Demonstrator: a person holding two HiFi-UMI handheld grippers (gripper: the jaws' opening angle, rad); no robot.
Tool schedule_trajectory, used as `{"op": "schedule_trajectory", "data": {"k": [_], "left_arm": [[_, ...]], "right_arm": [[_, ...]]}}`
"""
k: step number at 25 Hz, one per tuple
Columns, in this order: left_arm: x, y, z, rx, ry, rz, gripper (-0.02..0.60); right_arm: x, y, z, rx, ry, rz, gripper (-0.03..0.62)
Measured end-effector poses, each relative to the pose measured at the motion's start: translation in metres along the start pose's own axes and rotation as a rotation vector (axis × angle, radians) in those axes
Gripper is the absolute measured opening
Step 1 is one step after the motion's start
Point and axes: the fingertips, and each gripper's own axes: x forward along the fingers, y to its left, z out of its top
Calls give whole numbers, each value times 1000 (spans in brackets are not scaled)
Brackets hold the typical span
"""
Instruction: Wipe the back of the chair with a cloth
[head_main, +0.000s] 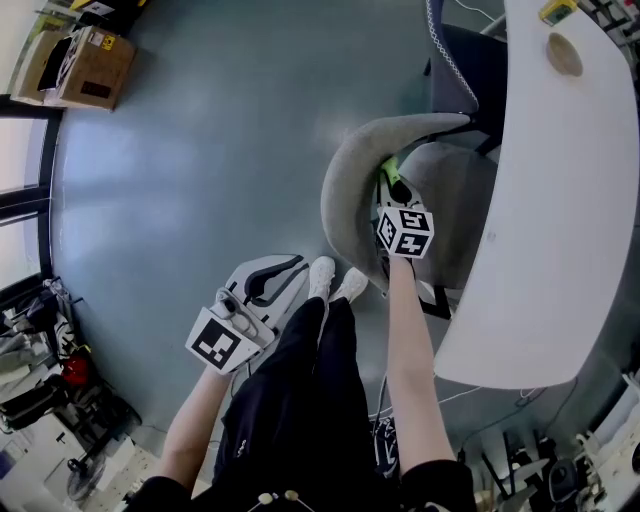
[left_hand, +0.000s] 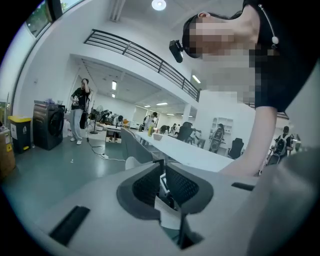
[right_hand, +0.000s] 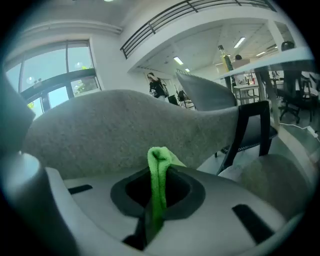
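Black short-sleeved top (head_main: 437, 487), black trousers (head_main: 310, 390), white shoes (head_main: 336, 279). The left gripper (head_main: 285, 272) and right gripper (head_main: 392, 188) are pale grey with dark-lined jaws, each bearing a cube (head_main: 405, 231) of black-and-white square markers

I see little room around my right gripper (head_main: 393, 190), clamped on the green cloth (right_hand: 159, 170). The grey chair back (head_main: 345, 185) curves close along its left, the white table (head_main: 560, 220) overhangs the seat (head_main: 455, 195) on its right, and a dark second chair (head_main: 470, 70) blocks the far end of that gap. Left of the chair back the floor (head_main: 190, 150) lies wide open, where my left gripper (head_main: 283, 272) hangs with only my own legs (head_main: 320, 350) beside it, and the cardboard box (head_main: 90, 65) and clutter (head_main: 50, 390) along the left edge stand well apart.
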Motion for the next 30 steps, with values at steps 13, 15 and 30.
{"op": "schedule_trajectory", "data": {"k": [13, 15, 30], "left_arm": [[-24, -10, -13, -31, 35, 24, 37], [-27, -7, -11, -35, 30, 34, 37], [-31, -2, -4, -43, 15, 39, 37]], "right_arm": [[25, -9, 19, 80, -29, -15, 26], [20, -3, 31, 74, -62, -4, 26], [-29, 83, 120, -104, -288, 129, 26]]}}
